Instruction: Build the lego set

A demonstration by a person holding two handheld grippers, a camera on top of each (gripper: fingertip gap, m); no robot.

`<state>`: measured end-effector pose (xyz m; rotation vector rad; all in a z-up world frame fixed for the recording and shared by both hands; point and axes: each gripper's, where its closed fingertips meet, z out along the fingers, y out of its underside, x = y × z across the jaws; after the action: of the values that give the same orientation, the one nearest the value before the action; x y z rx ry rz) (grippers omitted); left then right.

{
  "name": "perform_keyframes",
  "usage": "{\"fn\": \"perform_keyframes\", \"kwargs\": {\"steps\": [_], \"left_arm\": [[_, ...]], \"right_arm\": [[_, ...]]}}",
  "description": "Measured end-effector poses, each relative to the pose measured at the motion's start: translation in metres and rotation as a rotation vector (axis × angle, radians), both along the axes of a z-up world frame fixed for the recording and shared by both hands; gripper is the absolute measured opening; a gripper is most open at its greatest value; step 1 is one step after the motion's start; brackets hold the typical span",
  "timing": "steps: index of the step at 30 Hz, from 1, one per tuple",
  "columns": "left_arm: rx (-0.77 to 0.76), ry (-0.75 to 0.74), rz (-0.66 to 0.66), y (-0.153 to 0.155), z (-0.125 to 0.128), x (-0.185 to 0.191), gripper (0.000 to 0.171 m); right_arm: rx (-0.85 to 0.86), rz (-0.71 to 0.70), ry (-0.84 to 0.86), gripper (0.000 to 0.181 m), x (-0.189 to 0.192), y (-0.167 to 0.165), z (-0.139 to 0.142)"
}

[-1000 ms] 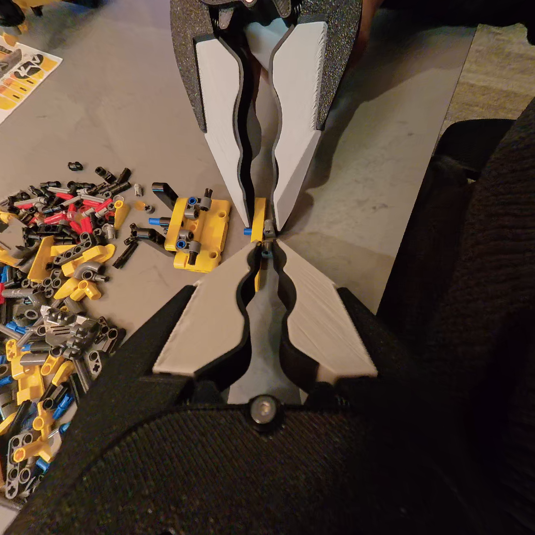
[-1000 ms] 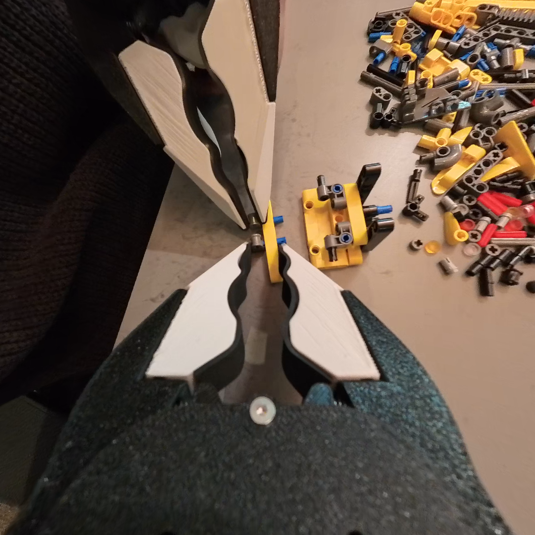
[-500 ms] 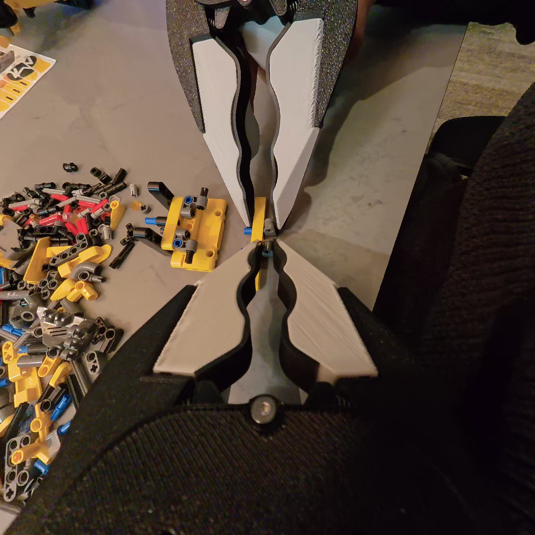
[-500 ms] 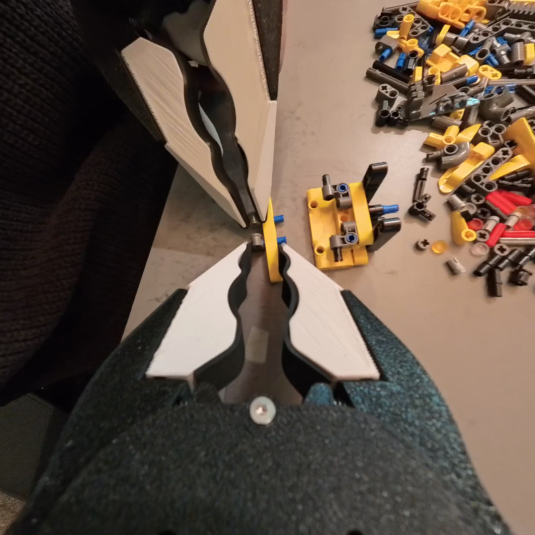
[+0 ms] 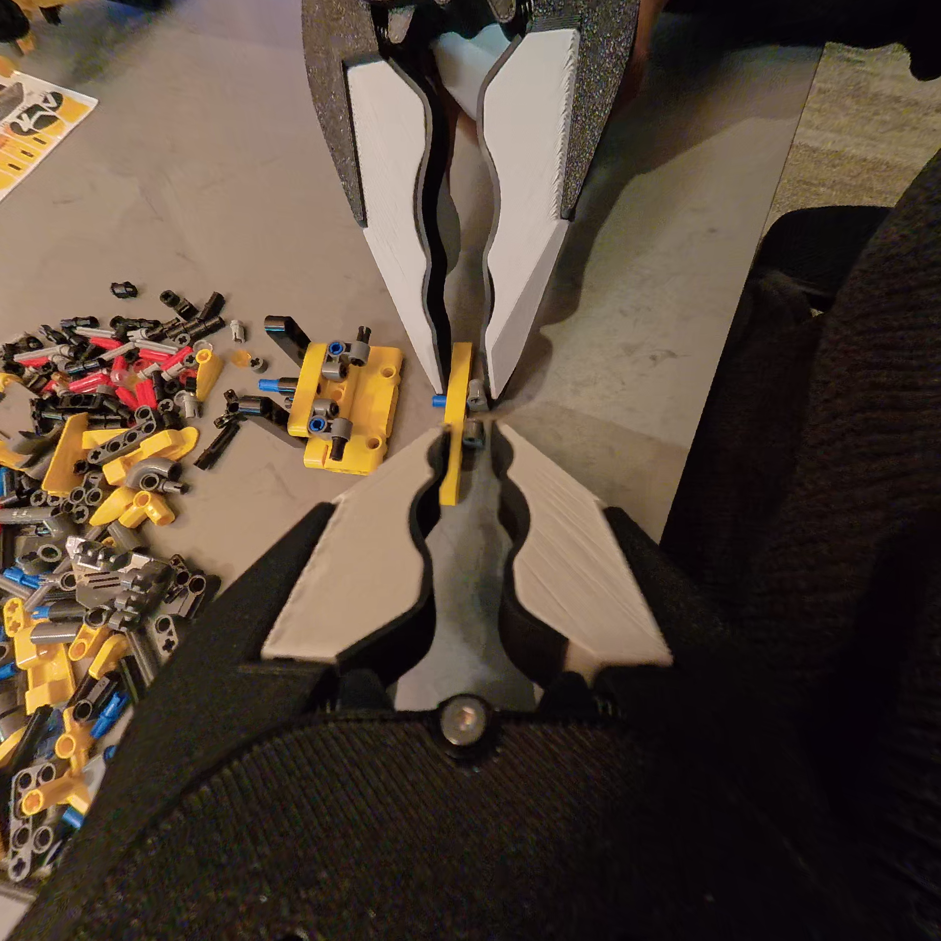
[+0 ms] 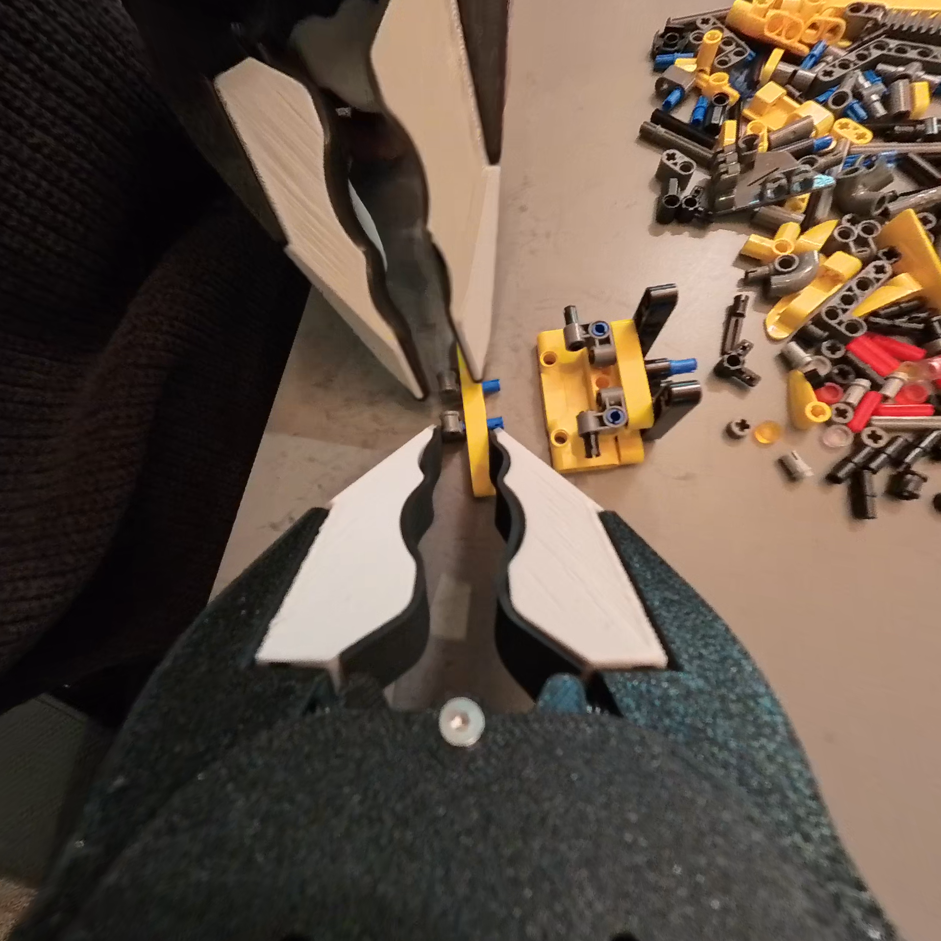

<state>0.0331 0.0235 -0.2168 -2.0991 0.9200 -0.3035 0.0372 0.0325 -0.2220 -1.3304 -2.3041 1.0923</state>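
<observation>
A small yellow beam (image 5: 457, 402) with blue pins and grey connectors is held off the grey table (image 5: 203, 214), between two grippers that meet tip to tip. My left gripper (image 5: 467, 430) is shut on its near end. My right gripper (image 5: 463, 392) comes from the far side and is shut on the other end. In the right wrist view the right gripper (image 6: 466, 433) grips the yellow beam (image 6: 478, 448) from below in the picture. The left gripper (image 6: 449, 388) clamps its far end and a grey connector (image 6: 448, 387).
A yellow plate assembly (image 5: 346, 407) with black arms lies on the table beside the grippers, also in the right wrist view (image 6: 596, 402). A pile of loose parts (image 5: 91, 458) (image 6: 840, 203) lies beyond it. A printed sheet (image 5: 35, 132) lies far left. A person's dark knit clothing (image 5: 840, 509) is at the table edge. Less than 4 cm separates the two grippers' tips.
Hardly anything. Both grippers keep their hold on the yellow beam, tip to tip; the views have only shifted slightly.
</observation>
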Motion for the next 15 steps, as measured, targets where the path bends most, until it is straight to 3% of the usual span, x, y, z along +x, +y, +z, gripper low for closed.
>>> {"fn": "perform_keyframes", "kwargs": {"steps": [4, 10, 15], "left_arm": [[0.007, 0.003, 0.001, -0.001, 0.000, -0.005, 0.036], [0.011, -0.014, 0.057, 0.004, 0.005, -0.024, 0.044], [0.017, -0.051, 0.064, 0.004, 0.013, -0.031, 0.048]], "right_arm": [[0.035, 0.002, 0.005, 0.018, 0.000, 0.000, 0.000], [0.079, 0.003, 0.030, 0.019, -0.001, 0.003, -0.001], [0.095, 0.036, 0.030, 0.031, 0.004, 0.001, -0.001]]}}
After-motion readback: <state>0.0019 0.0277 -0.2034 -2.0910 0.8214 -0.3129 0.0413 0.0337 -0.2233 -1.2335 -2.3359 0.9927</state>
